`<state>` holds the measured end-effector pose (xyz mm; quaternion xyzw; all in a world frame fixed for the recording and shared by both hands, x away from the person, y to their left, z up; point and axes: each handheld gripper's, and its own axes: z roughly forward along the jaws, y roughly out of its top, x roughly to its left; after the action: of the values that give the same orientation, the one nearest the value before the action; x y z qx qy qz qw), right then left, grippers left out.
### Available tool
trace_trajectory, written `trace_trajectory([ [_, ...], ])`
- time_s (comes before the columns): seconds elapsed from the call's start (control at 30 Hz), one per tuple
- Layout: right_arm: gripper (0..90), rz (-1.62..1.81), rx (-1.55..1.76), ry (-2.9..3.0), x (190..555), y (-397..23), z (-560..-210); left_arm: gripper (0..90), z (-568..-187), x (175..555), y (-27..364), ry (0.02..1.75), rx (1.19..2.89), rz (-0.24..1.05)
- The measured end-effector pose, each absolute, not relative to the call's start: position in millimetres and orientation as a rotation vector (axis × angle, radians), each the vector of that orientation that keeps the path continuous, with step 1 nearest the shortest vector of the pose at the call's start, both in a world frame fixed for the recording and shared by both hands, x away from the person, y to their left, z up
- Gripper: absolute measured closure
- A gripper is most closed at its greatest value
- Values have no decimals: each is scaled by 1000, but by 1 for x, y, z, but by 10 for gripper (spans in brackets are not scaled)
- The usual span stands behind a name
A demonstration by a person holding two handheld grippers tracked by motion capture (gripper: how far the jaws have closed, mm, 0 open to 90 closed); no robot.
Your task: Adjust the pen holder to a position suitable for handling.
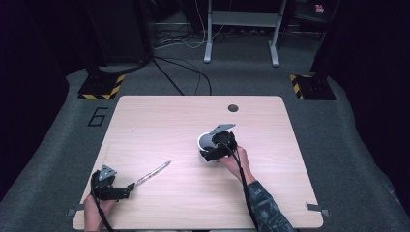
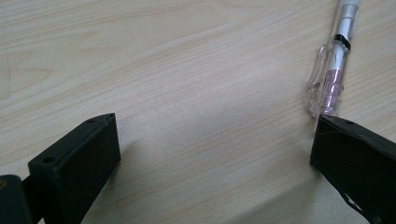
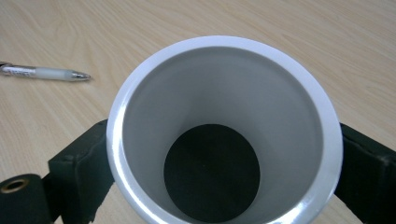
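The main thing here is a white round cup with a thick glossy rim [image 3: 224, 126], grey-white inside walls and a dark circular bottom. It's a plain tube shape, open at the top and standing upright on the pale wood-grain table [image 1: 159, 116], a bit right of the middle in the high view [image 1: 207, 141]. The right gripper [image 1: 218, 146], black with a grey plate on top, has its jaws round the cup, one on each side of the wall, both pressing the outside in the right gripper view. So it's clamped on the cup, cup still on the table as far as the high view shows.

The other item is a slim clear plastic pen with a silver tip and a pinkish insert inside the barrel [image 2: 332, 70]. It lies flat on the table toward the front left, angled with the tip pointing up and right in the high view [image 1: 153, 173]. The left gripper [image 1: 126, 188] sits low at the front left corner, jaws spread wide with bare table between them. The butt end of the pen is right at the tip of one jaw, touching or nearly so; can't tell which. Nothing is between the jaws.

Pen and cup are well apart.
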<state>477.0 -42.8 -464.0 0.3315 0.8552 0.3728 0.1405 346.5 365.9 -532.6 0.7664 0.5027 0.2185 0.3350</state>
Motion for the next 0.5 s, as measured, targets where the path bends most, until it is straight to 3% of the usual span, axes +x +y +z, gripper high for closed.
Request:
trace_trajectory([
  [0.13,42,1091,938,2489,477,-40,-464,14,-533,347,366,1312,1999,570],
  [0.17,0,1092,939,2495,478,-41,-464,14,-533,347,366,1312,2000,570],
  [0.5,0,1174,926,2463,458,-63,-442,14,-531,346,366,1315,2014,557],
])
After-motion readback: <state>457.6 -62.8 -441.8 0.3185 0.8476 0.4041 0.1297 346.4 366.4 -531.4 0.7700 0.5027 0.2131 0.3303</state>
